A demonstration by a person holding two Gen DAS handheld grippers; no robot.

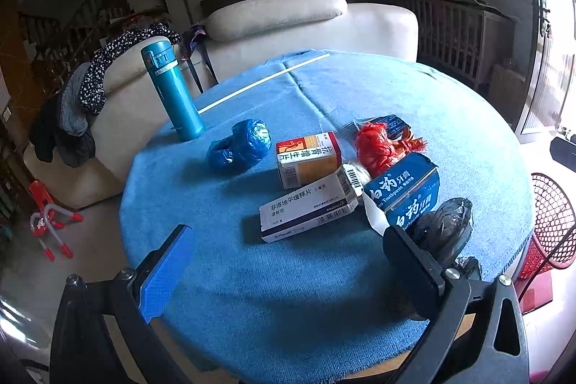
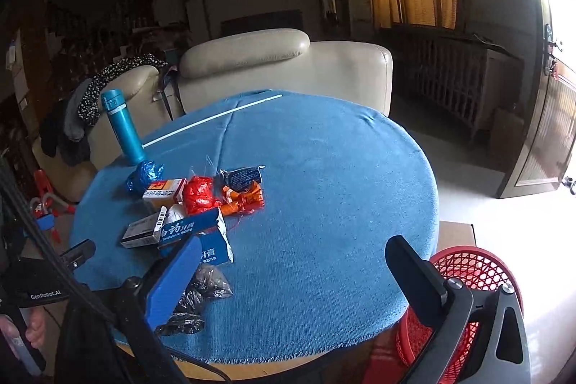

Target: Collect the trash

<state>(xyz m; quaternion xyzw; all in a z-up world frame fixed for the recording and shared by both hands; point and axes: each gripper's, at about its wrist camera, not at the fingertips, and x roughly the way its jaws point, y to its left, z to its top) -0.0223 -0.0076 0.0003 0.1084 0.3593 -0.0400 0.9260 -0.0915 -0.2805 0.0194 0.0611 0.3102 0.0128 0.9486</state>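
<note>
A round table under a blue woven cloth [image 1: 324, 294] stands in a dim living room, with a cream leather sofa [image 1: 309, 20] behind it.

The trash lies in a loose cluster on the cloth: a crumpled black plastic bag [image 1: 446, 225] nearest the table's edge, a torn blue toothpaste carton [image 1: 406, 193], a white flat medicine box [image 1: 306, 211], an orange-and-white small box [image 1: 309, 157], a knotted red plastic bag [image 1: 378, 146] and a balled blue plastic bag [image 1: 244, 144].

A tall teal metal flask [image 1: 172, 92] stands upright behind them.

A red mesh plastic basket [image 2: 468, 276] sits beside the table.

The left gripper [image 1: 284, 247] and the right gripper [image 2: 295, 261] both hover with fingers wide apart, holding nothing.
</note>
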